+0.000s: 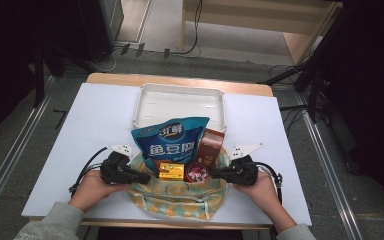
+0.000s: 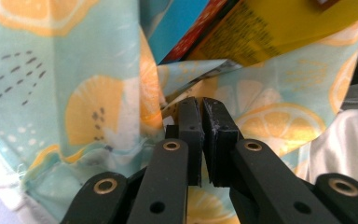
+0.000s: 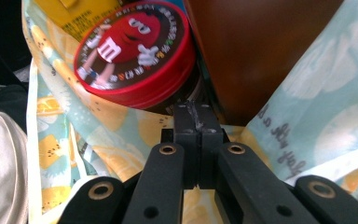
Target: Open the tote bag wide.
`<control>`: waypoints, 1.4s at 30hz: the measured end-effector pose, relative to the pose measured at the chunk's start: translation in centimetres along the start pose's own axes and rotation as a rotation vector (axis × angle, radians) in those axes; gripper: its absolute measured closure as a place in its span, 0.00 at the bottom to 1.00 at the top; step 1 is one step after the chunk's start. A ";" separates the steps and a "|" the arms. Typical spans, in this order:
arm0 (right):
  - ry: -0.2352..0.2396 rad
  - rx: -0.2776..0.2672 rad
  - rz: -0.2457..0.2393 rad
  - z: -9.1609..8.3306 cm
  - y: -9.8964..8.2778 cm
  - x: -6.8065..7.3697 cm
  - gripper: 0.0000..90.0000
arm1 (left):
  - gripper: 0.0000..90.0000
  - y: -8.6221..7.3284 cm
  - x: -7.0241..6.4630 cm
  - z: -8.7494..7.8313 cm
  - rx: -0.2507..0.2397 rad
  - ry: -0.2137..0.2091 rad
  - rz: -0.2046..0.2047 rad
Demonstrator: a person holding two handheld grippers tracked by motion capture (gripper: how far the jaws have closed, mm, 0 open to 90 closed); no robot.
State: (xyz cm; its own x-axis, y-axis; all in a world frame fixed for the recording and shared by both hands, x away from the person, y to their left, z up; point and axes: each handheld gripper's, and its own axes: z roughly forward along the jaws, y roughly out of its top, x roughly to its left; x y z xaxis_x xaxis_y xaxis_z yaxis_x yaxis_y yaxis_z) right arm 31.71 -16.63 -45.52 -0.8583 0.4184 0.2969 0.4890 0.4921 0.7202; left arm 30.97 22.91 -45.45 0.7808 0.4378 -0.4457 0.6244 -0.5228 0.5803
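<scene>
The lemon-print cloth bag [image 1: 180, 197] sits at the near edge of the surface [image 1: 95, 130], in front of the white tray [image 1: 180, 102], with the left tongs [image 1: 139, 177] clamped shut on its left rim and the right tongs [image 1: 215, 173] closed on its right rim, so the mouth lies stretched between the two hands. A blue snack pouch [image 1: 171, 142], a brown box [image 1: 211, 147], a yellow box [image 1: 171, 171] and a red candy tin [image 1: 197, 172] stand inside it. How much cloth each pair pinches is hard to judge, and the bag's bottom is hidden.
</scene>
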 end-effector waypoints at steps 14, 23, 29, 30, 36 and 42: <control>-0.031 0.069 0.045 0.8 -1.1 -1.6 1.00 | 0.99 -0.6 1.4 0.2 0.033 0.037 -0.038; -0.061 0.091 0.061 0.5 -1.8 -2.4 1.00 | 1.00 -0.7 2.2 -0.2 0.010 0.059 -0.075; -0.080 0.084 0.067 -0.1 -2.2 -2.8 1.00 | 1.00 -0.7 2.6 -0.4 -0.006 0.078 -0.078; -0.083 0.086 0.072 -0.2 -2.2 -2.8 1.00 | 1.00 -0.7 2.6 -0.5 -0.007 0.078 -0.077; -0.071 0.063 0.083 -0.4 -2.0 -2.9 1.00 | 1.00 -0.5 2.8 -0.5 -0.013 0.077 -0.105; -0.060 -0.010 0.064 -1.8 -0.7 -2.1 1.00 | 1.00 0.2 2.1 -1.5 -0.018 0.109 -0.044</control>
State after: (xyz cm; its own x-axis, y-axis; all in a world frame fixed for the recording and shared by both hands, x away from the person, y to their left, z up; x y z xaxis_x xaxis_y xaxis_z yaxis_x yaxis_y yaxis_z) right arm 32.86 -19.27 -45.51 -0.8145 0.4939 0.3044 0.5406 0.4553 0.7074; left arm 32.70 24.76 -45.25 0.7453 0.5376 -0.3945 0.6567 -0.4890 0.5742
